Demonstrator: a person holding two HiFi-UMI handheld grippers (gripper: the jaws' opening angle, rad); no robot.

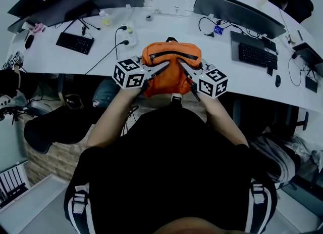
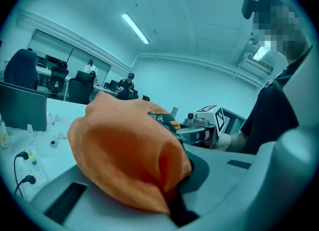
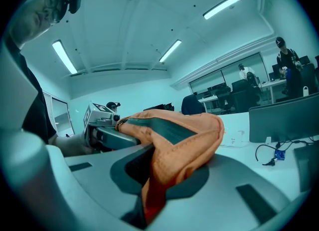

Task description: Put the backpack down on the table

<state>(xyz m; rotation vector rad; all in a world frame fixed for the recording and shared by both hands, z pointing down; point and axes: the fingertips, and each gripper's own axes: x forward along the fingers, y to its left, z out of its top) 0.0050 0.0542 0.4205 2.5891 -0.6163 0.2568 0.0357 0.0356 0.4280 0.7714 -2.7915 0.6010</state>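
The long white table curves smoothly across the top of the head view, carrying dark flat monitors and keyboards. At its near edge, frame centre, is the backpack: soft, rumpled orange fabric with a dark zipper band over its rounded top. Whether it rests on the table is unclear. The left gripper pinches a fold on its left side, jaws nearly together. The right gripper is clamped likewise on its right side. Both bare forearms angle inward from below.
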